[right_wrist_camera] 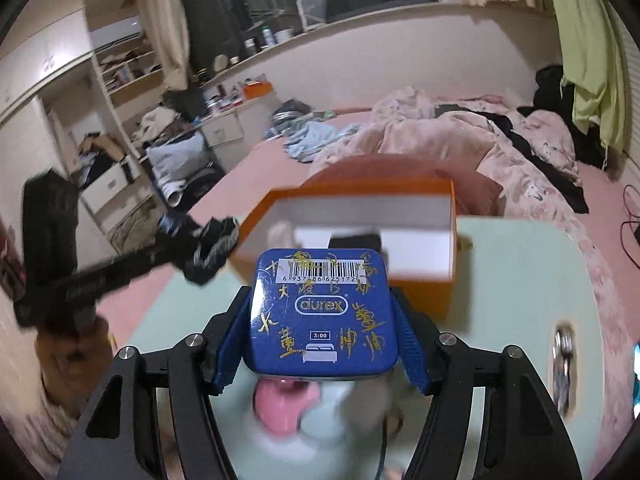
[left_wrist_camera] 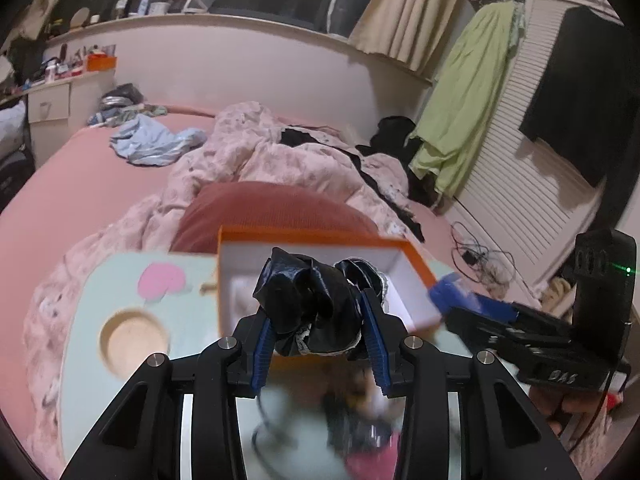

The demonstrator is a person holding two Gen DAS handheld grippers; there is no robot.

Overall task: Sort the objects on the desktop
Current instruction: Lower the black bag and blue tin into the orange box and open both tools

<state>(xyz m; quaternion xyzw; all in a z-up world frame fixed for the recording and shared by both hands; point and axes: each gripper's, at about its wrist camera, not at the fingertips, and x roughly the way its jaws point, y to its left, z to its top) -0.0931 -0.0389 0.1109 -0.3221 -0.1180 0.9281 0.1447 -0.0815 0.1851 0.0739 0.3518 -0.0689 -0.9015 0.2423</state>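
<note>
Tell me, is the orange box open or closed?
Open. The orange box has no lid on top, and its white inside walls are visible in both wrist views.

We are in a lived-in home bedroom: a pink bed (left_wrist_camera: 80, 184) with a rumpled quilt (left_wrist_camera: 280, 152), curtains (left_wrist_camera: 408, 12) at the window, a green garment (left_wrist_camera: 468, 92) hanging, cluttered shelves (right_wrist_camera: 124, 64).
</note>
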